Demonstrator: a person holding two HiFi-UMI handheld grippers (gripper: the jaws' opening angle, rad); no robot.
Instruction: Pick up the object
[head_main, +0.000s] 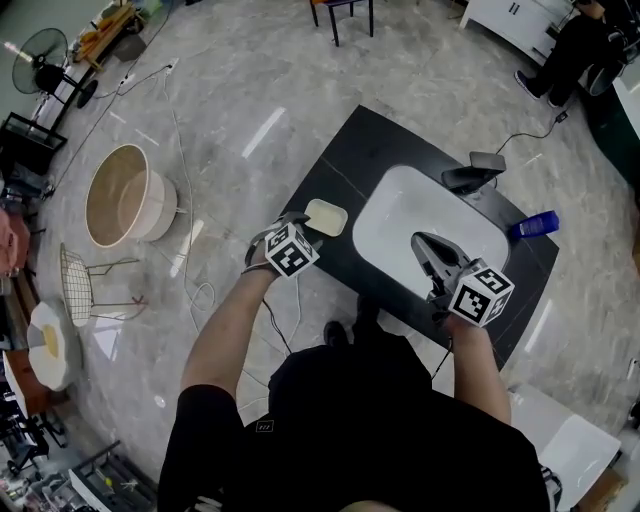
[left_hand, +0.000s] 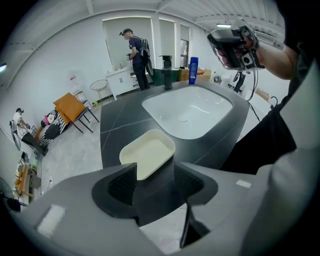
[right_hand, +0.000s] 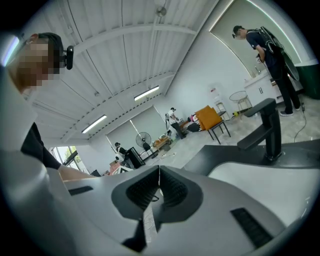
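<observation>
A cream rectangular dish (head_main: 326, 216) lies on the black countertop (head_main: 350, 150), left of the white sink (head_main: 400, 205). My left gripper (head_main: 302, 224) hovers at the dish's near end with its jaws wide open. In the left gripper view the near end of the dish (left_hand: 148, 152) shows between the tips of the left gripper (left_hand: 155, 171), and neither pad touches it. My right gripper (head_main: 420, 242) hangs over the sink, shut and empty. In its own view the right gripper (right_hand: 159, 172) has its pads closed together.
A black faucet (head_main: 470, 178) stands at the sink's far edge, with a blue bottle (head_main: 537, 224) to its right. On the floor to the left are a round tub (head_main: 125, 195), a wire rack (head_main: 80, 285) and cables. A person (left_hand: 137, 57) stands across the room.
</observation>
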